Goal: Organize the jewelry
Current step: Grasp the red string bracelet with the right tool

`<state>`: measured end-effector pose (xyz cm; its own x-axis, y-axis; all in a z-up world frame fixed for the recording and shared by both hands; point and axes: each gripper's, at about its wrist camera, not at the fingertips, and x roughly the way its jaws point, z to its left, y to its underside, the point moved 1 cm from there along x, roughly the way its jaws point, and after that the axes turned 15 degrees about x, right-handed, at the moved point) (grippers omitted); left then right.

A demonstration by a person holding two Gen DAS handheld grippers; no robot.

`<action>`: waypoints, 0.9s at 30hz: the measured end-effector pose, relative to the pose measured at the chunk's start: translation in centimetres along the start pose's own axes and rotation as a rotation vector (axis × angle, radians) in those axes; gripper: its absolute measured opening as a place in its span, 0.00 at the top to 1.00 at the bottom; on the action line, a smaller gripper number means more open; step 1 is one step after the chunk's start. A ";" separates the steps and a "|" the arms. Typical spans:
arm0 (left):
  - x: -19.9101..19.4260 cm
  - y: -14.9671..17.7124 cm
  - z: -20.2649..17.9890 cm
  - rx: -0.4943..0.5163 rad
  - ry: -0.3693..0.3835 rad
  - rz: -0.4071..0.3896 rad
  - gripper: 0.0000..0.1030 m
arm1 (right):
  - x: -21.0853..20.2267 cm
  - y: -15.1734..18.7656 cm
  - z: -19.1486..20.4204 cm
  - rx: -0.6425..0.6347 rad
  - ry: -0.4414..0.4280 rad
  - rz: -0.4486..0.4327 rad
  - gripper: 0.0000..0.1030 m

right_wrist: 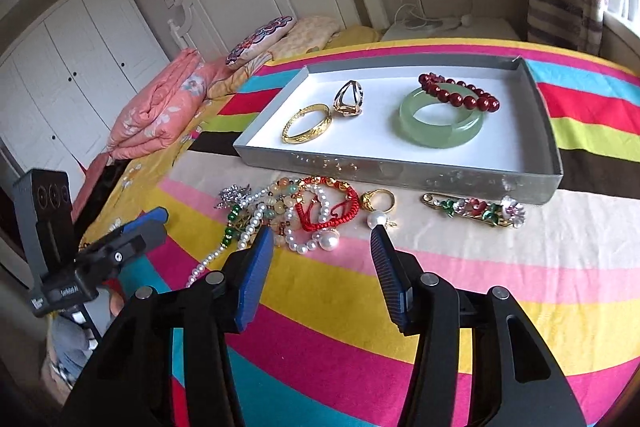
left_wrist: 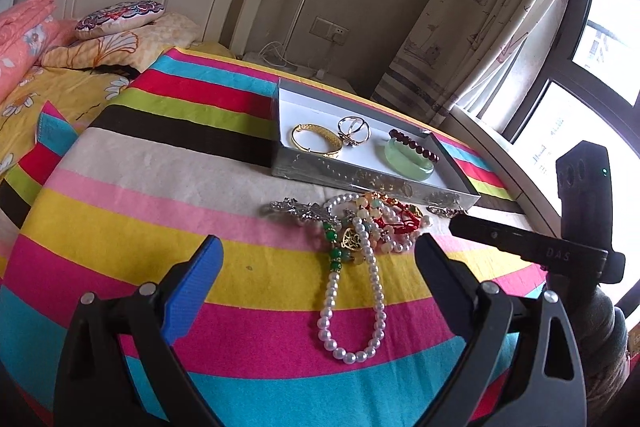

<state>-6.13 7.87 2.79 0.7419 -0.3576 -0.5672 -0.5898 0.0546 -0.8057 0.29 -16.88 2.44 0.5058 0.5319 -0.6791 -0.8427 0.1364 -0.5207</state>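
- Left wrist view: the pearl necklace is lying on the striped bedspread, its long loop running from the jewelry pile toward the camera. The left tongs are standing wide open, holding nothing, straddling that loop.
- Right wrist view: the brooch is lying crosswise just before the tray. The right tongs are hovering partly open and empty before the pile.
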 end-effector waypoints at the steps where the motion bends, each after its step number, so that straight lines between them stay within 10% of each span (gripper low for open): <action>1: -0.1 0.0 0.0 0.000 0.002 -0.003 0.07 | 0.5 -0.2 -0.1 0.023 -0.004 0.015 0.59; 15: -0.5 0.0 -0.4 0.019 0.023 -0.026 0.06 | 5.1 -1.1 0.8 0.055 0.045 0.072 0.73; 18: -0.5 0.0 -0.6 0.029 0.028 -0.024 0.06 | 4.9 -1.0 1.3 0.016 0.047 0.041 0.92; 27: -0.2 0.1 -0.9 0.045 0.039 -0.013 0.06 | 2.1 -0.5 1.7 -0.039 -0.001 -0.094 0.92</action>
<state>-6.63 7.07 3.01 0.7360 -0.3946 -0.5501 -0.5643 0.0915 -0.8205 1.40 -14.42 2.18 0.5825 0.5191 -0.6255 -0.7835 0.1537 -0.6021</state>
